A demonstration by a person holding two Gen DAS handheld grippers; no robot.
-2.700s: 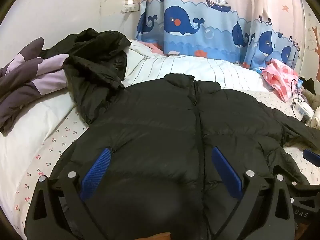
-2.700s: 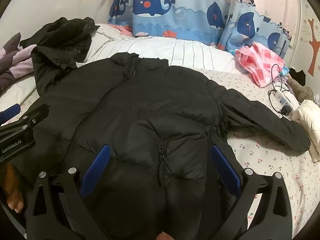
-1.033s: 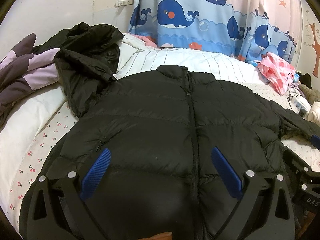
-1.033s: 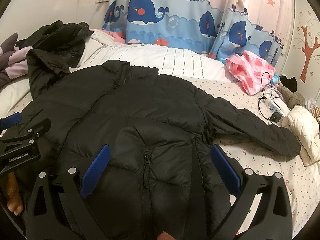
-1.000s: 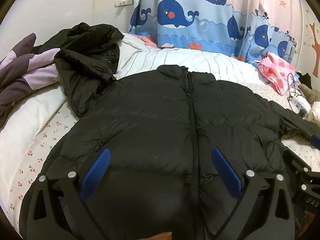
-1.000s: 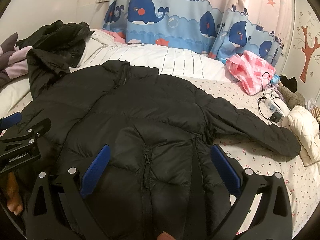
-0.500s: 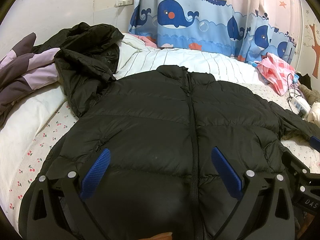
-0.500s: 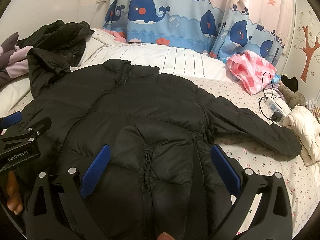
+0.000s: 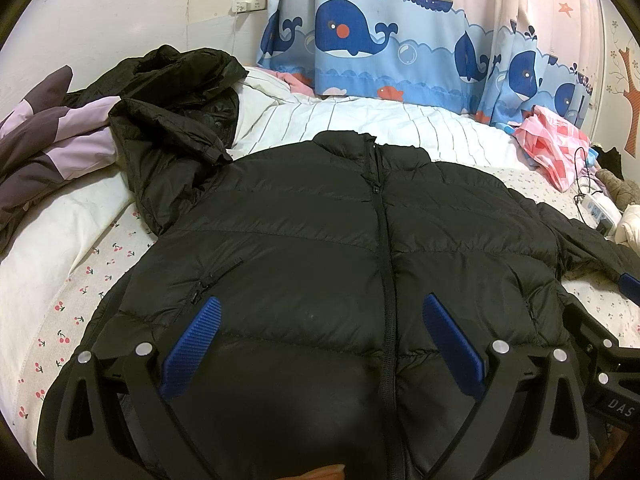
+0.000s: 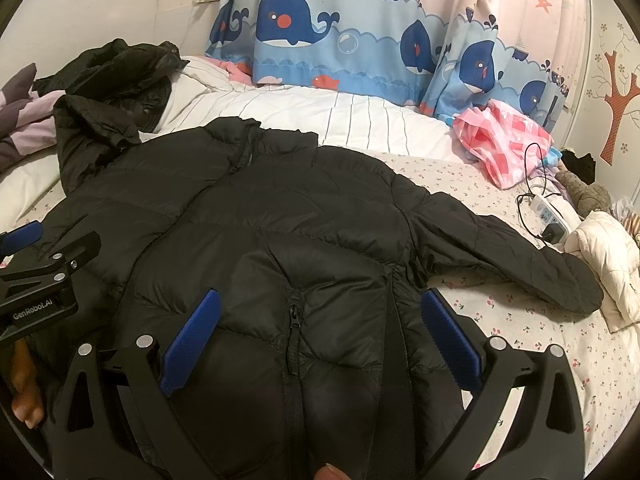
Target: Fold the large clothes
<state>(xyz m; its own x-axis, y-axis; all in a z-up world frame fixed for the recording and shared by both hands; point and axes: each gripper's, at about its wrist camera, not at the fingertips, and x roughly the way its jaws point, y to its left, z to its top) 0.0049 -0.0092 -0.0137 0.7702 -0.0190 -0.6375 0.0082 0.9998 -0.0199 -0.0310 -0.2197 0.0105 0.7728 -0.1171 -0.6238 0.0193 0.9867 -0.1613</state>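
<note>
A black puffer jacket point(image 9: 328, 240) point(image 10: 288, 216) lies front up on the bed, zipped, collar toward the curtain. Its right sleeve point(image 10: 520, 252) stretches out over the floral sheet. My left gripper point(image 9: 320, 316) hovers open over the jacket's lower left front, blue pads wide apart with nothing between them. My right gripper point(image 10: 320, 316) hovers open over the lower right front near the pocket zip. In the right wrist view the left gripper point(image 10: 44, 272) shows at the left edge; at the right edge of the left wrist view is the right gripper point(image 9: 612, 352).
A second black jacket point(image 9: 176, 100) and a purple garment point(image 9: 48, 152) are heaped at the back left. A pink checked cloth point(image 10: 504, 140), a power strip with cable point(image 10: 552, 216) and a cream garment point(image 10: 608, 256) lie at the right. The whale curtain point(image 9: 400, 40) hangs behind the bed.
Both grippers have drawn back a little toward the jacket's hem and stayed open. The jacket has not moved.
</note>
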